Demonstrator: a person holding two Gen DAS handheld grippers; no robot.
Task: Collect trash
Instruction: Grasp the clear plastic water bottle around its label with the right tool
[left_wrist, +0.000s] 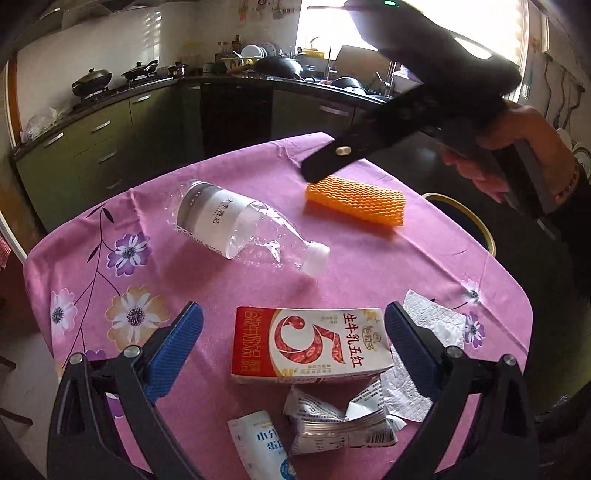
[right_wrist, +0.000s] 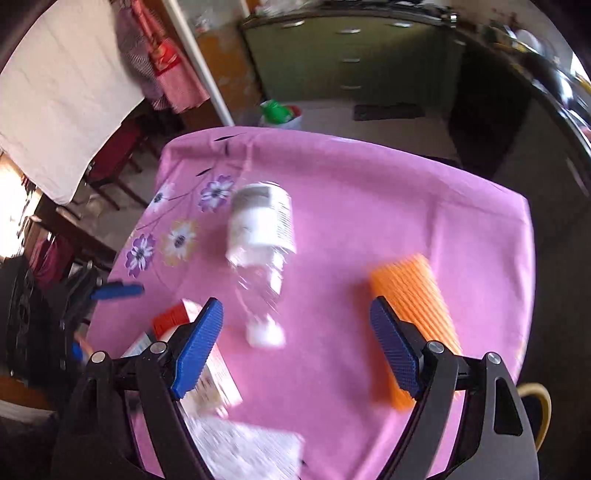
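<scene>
Crumpled wrappers (left_wrist: 332, 421) and a small white sachet (left_wrist: 258, 448) lie closest to my left tongs (left_wrist: 295, 354), at the near edge of the counter (left_wrist: 369, 266) with its pink flowered cloth. Just beyond them sits a red-and-white milk carton (left_wrist: 310, 343), lying flat between my left blue pads (left_wrist: 177, 350), which stand wide apart and grip nothing. A white paper napkin (left_wrist: 432, 325) spreads out beside the carton toward the right edge. Farther in, near the middle, a clear plastic bottle (left_wrist: 243, 225) lies on its side, its white cap pointing toward the carton. An orange foam net sleeve (left_wrist: 356, 201) rests well apart from the bottle, toward the far right edge. My right tongs (right_wrist: 297, 347) hang above the cloth with jaws spread wide and empty, the bottle's cap between them and the orange sleeve just beside the right pad. That view is blurred.
</scene>
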